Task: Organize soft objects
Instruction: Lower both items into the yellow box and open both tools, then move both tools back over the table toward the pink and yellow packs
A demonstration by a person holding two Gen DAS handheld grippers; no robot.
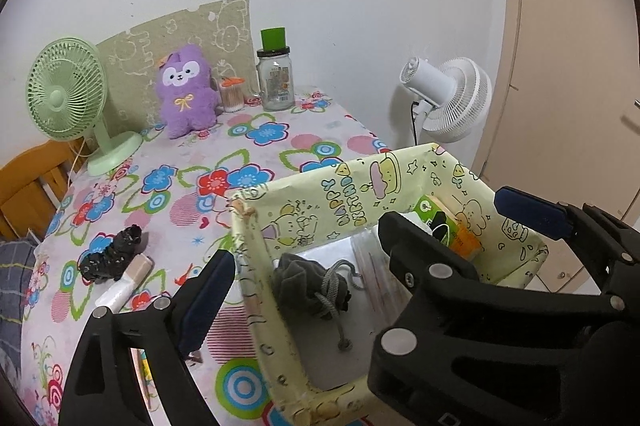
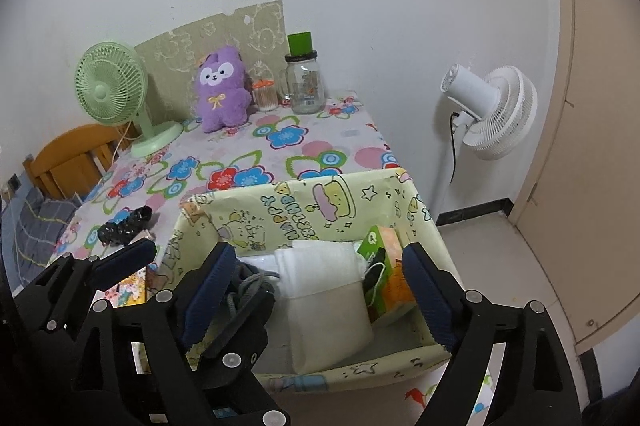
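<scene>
Left gripper [image 1: 360, 246], jaws released, hovers over the box [image 1: 256, 266]; black soft bundle [image 1: 112, 254] lies at 10 o'clock, nearer it than right gripper [image 2: 320, 278], also released.

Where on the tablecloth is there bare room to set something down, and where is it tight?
Free: the floral cloth between the purple plush and the yellow box, and right of the green fan. Crowded: the back edge by the glass jar, the black item at the near left, and inside the box, filled by both open grippers.
</scene>
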